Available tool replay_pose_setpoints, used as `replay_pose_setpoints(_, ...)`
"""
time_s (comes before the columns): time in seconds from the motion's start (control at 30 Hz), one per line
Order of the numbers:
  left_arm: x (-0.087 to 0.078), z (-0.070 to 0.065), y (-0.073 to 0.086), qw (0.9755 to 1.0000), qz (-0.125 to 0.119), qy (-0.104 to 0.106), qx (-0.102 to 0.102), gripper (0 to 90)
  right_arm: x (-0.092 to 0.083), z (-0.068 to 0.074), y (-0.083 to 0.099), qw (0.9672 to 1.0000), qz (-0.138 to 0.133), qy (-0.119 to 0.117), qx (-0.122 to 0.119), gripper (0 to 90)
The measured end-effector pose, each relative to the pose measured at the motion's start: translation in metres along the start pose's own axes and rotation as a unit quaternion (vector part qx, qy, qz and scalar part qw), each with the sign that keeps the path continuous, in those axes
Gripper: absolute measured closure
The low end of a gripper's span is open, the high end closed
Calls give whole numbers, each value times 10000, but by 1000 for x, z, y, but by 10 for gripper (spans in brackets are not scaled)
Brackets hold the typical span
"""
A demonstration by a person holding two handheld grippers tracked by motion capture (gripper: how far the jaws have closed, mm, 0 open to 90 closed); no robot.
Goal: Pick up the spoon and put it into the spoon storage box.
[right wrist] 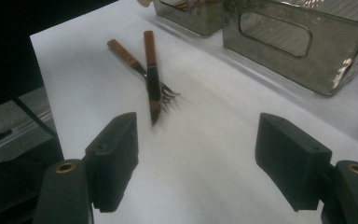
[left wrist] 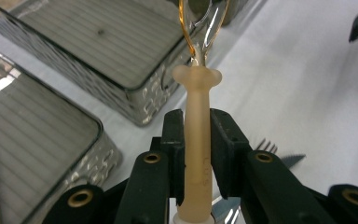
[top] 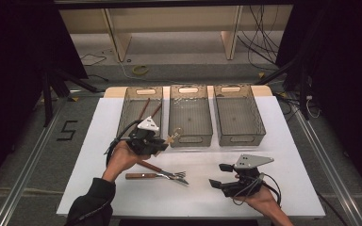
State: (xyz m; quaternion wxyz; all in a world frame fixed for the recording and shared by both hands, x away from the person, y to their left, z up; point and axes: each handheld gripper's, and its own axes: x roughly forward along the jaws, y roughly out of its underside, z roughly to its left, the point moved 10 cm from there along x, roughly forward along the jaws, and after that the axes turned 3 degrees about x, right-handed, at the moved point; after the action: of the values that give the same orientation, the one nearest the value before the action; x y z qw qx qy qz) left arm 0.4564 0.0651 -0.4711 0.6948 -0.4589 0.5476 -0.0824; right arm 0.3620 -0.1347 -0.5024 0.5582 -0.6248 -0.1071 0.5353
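A spoon [left wrist: 198,84] with a pale handle and a clear amber bowl is clamped by its handle in my left gripper [left wrist: 196,135], which is shut on it. In the high view the left gripper [top: 162,143] holds the spoon [top: 173,137] just in front of the middle mesh bin [top: 191,140], above the table. My right gripper [top: 219,175] hovers near the table's front right, and in its own view the right gripper [right wrist: 196,158] stands open with nothing between its pads. A wooden-handled knife [right wrist: 151,70] lies crossed over a fork [right wrist: 130,58] on the white table.
Three grey mesh bins stand in a row at the back: the left bin [top: 143,88] holds brown sticks, with the middle one and the right bin [top: 242,139] beside it. The knife [top: 143,176] and fork [top: 162,170] lie between the two hands.
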Motion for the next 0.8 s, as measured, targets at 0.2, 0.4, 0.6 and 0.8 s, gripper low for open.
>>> replay_pose_setpoints(0.2,5,10,-19,9996,-218,-122,-93,759,0,0,0,10000,-2,0,-5,309)
replay_pose_setpoints(0.4,14,19,-37,9992,-301,-221,-144,759,0,0,0,10000,2,2,1,309)
replay_pose_setpoints(0.6,21,29,-54,9984,-422,-289,-245,759,1,-1,0,10000,-2,-6,6,309)
replay_pose_setpoints(0.8,27,38,-65,9981,-429,-334,-295,759,1,-1,1,10000,8,-14,3,309)
